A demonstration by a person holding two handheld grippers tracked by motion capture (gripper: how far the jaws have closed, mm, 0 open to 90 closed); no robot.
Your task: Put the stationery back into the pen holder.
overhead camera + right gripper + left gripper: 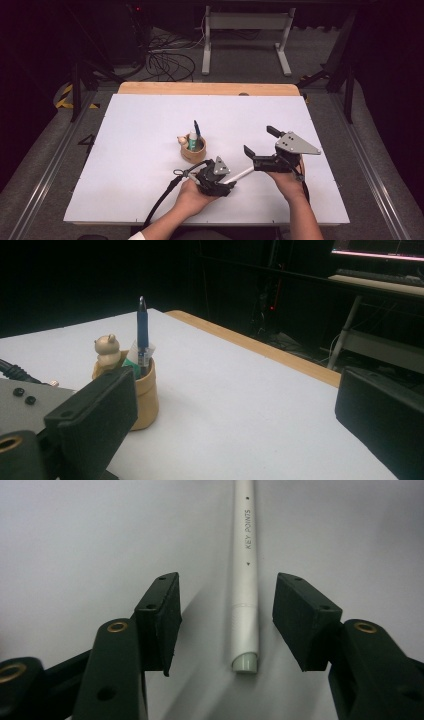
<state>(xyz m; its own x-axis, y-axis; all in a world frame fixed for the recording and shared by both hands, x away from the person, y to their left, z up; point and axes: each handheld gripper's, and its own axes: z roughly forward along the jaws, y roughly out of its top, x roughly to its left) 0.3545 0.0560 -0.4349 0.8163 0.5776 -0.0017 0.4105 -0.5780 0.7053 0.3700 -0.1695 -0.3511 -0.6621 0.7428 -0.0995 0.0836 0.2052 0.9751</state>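
A white pen printed "KEY POINTS" lies flat on the white mat near the front. In the left gripper view the pen runs away from me between the jaws, its near end level with the pads. My left gripper is open, and there is a gap between the pen and each pad. My right gripper is held just right of the pen's far end, wide open with nothing in it.
A small wooden cup stands mid-table. It holds a blue pen and a green-and-white tube, and has a small bear figure on its rim. The table's wooden edge runs along the back.
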